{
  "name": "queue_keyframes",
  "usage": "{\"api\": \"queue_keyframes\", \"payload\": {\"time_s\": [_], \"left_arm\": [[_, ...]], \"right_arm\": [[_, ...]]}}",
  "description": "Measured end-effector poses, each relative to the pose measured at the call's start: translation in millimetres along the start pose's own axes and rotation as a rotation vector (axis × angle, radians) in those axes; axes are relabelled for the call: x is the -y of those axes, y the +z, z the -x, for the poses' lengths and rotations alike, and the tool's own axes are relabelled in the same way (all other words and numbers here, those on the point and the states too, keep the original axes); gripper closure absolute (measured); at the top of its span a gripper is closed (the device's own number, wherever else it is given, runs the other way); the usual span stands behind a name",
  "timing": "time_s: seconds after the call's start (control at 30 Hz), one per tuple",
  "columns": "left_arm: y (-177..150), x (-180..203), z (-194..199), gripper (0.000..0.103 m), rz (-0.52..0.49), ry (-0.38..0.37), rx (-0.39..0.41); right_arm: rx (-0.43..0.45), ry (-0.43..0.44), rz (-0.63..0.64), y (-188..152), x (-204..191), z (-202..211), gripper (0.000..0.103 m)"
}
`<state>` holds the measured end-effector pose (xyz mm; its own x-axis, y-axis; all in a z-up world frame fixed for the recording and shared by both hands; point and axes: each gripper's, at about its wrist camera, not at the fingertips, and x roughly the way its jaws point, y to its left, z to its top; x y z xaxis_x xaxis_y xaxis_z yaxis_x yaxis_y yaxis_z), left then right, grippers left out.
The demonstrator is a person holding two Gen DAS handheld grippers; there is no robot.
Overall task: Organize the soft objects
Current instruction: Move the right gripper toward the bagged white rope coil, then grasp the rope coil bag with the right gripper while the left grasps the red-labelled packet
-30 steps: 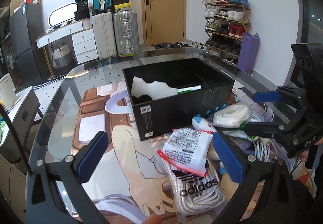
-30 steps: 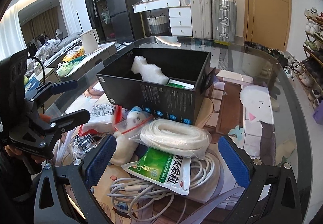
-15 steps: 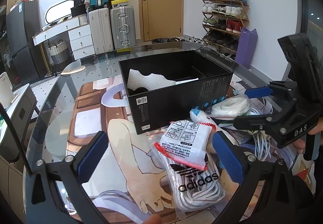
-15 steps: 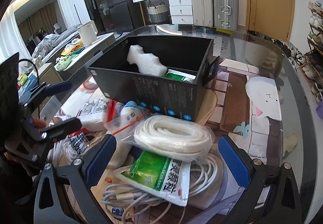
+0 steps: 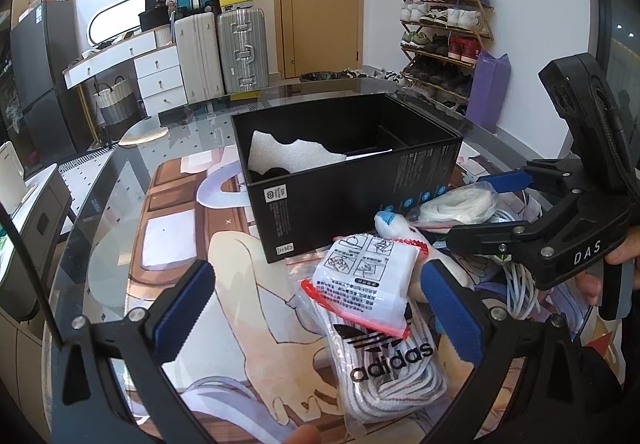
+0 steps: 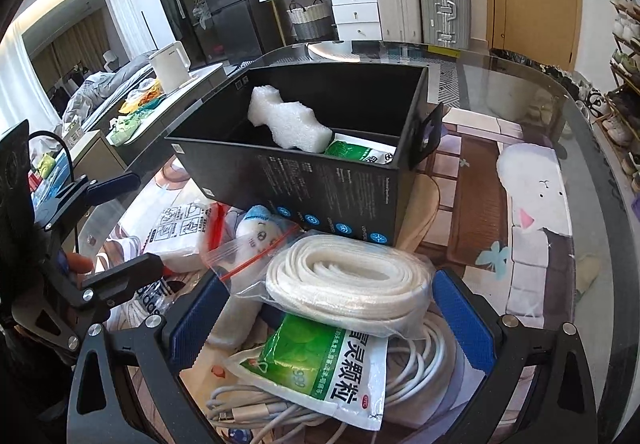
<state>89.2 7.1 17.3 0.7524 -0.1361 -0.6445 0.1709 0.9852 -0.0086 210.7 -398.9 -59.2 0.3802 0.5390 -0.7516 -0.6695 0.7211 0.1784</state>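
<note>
A black open box (image 5: 352, 180) (image 6: 320, 180) stands on the glass table and holds a white foam piece (image 6: 286, 118) and a green packet (image 6: 360, 154). In front of it lie a white printed pouch (image 5: 366, 284) (image 6: 180, 232), an adidas bag of laces (image 5: 384, 360), a small plush toy (image 5: 396, 228) (image 6: 260, 230), a bagged white rope coil (image 6: 348, 282) (image 5: 460, 206), a green sachet (image 6: 320, 360) and white cables (image 6: 420, 368). My left gripper (image 5: 320, 312) is open, straddling the pouch. My right gripper (image 6: 328, 314) is open around the rope coil.
The glass table (image 5: 120, 212) carries a cartoon-print mat (image 6: 528, 204). Suitcases (image 5: 222, 48), a white dresser (image 5: 136, 64), a door and a shoe rack (image 5: 444, 40) stand behind. A kettle (image 6: 170, 64) sits on a side counter at the left.
Both grippers have moved forward and lower toward the pile; the right gripper now frames the rope coil more closely. Nothing has been taken hold of.
</note>
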Motion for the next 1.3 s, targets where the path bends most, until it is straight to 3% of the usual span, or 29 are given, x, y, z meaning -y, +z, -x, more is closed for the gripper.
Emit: {"api": "queue_keyframes", "payload": {"time_s": [0.7, 1.07, 1.3], "left_arm": [[-1, -4, -3, 0.000, 0.006, 0.004, -0.007], [0, -4, -3, 0.000, 0.005, 0.005, -0.009], [0, -4, -3, 0.000, 0.007, 0.004, -0.009]], "right_arm": [[-0.012, -0.024, -0.038, 1, 6, -12, 0.001], [0.008, -0.022, -0.029, -1, 6, -5, 0.027], [0.029, -0.020, -0.007, -3, 2, 8, 0.030]]}}
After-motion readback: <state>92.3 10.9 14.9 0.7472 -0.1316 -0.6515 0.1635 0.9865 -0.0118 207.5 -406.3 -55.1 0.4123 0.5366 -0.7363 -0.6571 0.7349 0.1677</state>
